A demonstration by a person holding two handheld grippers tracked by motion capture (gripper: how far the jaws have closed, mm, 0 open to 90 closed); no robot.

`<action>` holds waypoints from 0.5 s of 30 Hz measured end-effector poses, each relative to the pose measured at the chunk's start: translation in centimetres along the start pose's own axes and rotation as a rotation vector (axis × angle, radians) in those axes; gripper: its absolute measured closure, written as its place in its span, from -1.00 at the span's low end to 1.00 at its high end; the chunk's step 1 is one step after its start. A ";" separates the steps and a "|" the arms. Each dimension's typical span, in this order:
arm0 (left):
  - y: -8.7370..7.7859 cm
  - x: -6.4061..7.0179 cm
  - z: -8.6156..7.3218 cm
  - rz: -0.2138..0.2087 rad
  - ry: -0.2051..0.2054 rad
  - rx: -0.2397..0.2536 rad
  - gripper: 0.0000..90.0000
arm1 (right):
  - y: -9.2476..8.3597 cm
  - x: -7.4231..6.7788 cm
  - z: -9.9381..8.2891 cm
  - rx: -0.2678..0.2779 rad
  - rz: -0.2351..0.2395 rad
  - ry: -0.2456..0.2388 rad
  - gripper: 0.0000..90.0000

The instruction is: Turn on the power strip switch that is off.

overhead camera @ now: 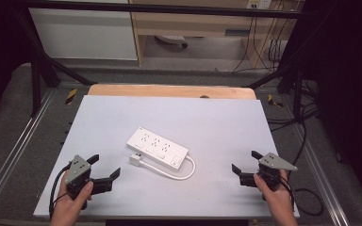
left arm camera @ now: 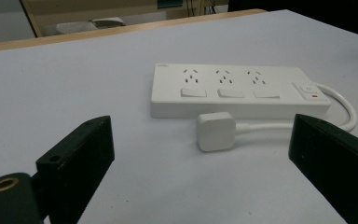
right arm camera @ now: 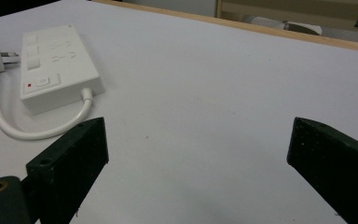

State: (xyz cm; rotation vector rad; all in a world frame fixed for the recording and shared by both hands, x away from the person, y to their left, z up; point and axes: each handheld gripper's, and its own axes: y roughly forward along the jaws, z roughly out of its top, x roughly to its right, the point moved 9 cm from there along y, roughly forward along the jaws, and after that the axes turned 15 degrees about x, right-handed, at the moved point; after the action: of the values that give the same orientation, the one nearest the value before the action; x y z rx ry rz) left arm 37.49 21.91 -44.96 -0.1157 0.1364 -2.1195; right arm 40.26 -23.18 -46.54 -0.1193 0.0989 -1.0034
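A white power strip (overhead camera: 157,146) with three sockets and switches lies in the middle of the white table (overhead camera: 217,117). Its white cable (overhead camera: 179,175) loops round the near side to a white plug (overhead camera: 135,160) lying beside the strip. My left gripper (overhead camera: 104,166) hovers at the near left, open and empty, jaws pointing toward the plug (left arm camera: 216,131) and strip (left arm camera: 237,91). My right gripper (overhead camera: 246,162) is at the near right, open and empty, with the strip (right arm camera: 56,65) and cable (right arm camera: 9,126) off to its left.
The table's wooden far edge (overhead camera: 169,91) borders a dark metal frame (overhead camera: 42,66). Loose black cables (overhead camera: 306,193) lie on the floor to the right. A wooden cabinet (overhead camera: 188,28) stands beyond the table.
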 end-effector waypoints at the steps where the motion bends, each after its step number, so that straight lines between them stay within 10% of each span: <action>1: 0.0 0.0 0.0 0.000 0.008 -0.004 -0.85 | 0.0 -0.1 -0.1 -0.004 0.001 -0.003 -0.88; 15: 0.0 -0.1 -0.2 -0.001 0.005 -0.011 -0.85 | -0.3 -1.2 0.9 0.010 0.028 0.021 -0.92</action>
State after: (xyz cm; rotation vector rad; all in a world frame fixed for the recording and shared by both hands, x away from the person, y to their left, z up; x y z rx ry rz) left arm 37.52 21.96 -45.19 -0.1176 0.1513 -2.1203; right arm 39.47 -22.32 -45.58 -0.0984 0.1147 -0.9774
